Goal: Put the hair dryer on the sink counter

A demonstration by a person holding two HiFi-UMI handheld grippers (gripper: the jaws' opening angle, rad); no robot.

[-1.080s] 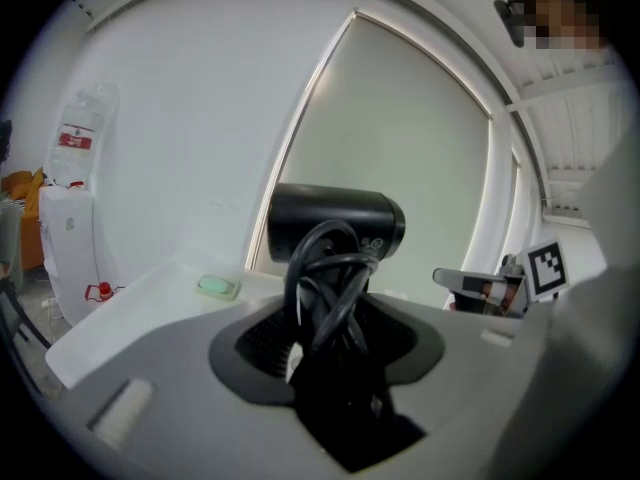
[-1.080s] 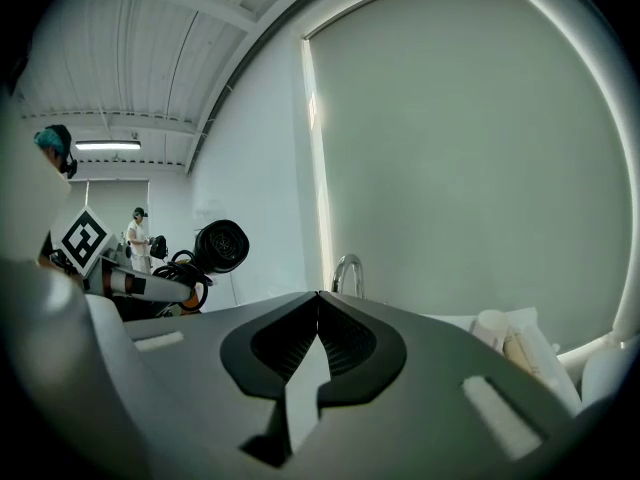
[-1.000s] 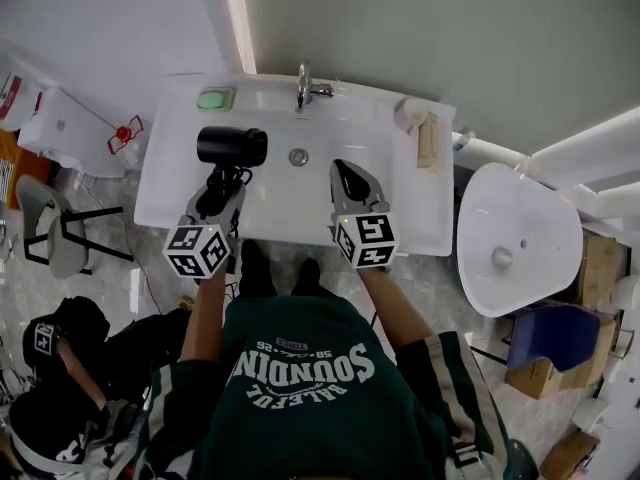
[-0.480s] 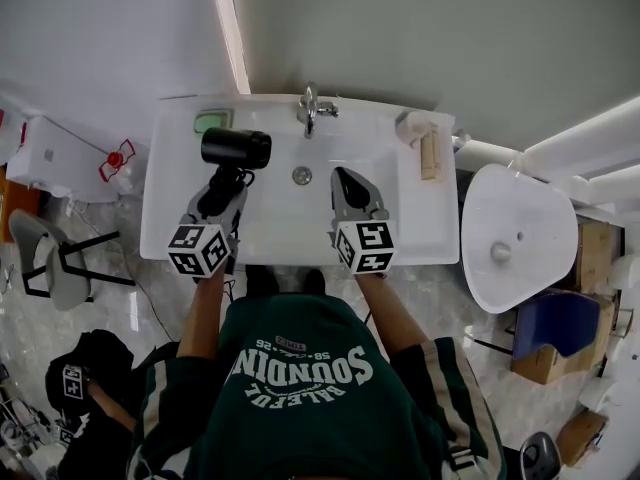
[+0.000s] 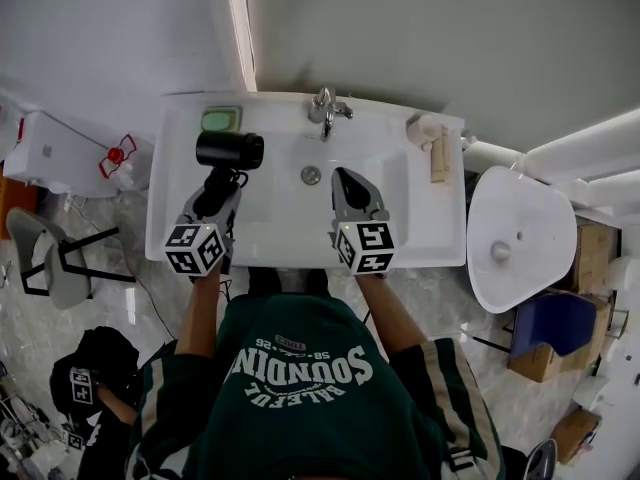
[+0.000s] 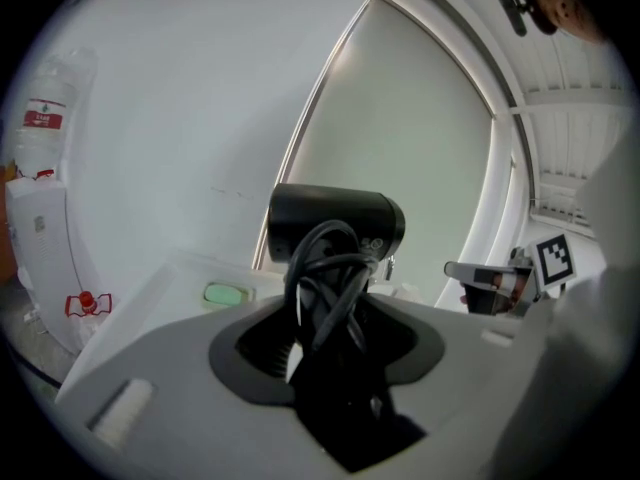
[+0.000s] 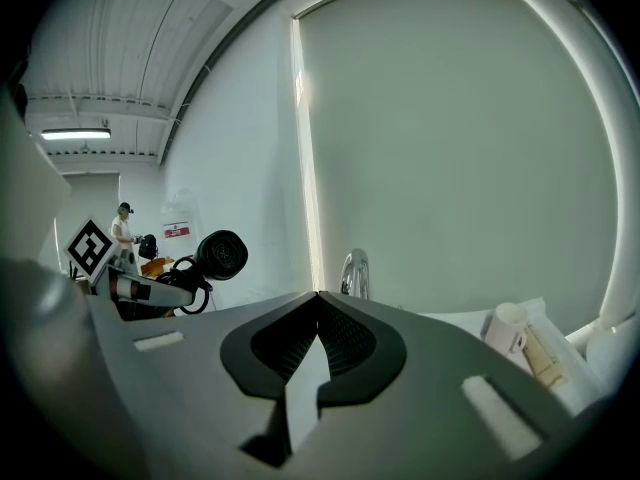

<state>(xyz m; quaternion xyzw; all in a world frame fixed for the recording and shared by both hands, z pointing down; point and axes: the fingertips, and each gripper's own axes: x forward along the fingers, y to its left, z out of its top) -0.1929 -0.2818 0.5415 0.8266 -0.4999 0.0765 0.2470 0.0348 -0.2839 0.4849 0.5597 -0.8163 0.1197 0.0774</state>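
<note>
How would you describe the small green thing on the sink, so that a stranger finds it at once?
Find the white sink against the wall and go to its back left corner, left of the faucet. A small green thing lies there, beyond the black hair dryer. Nothing else on the sink is green.

Left counter (image 5: 168,183) open; green dish (image 5: 220,120), perhaps soap, stands at back.

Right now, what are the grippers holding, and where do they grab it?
The left gripper holds the hair dryer by its cord-wrapped handle. The right gripper is shut and holds nothing.
</note>
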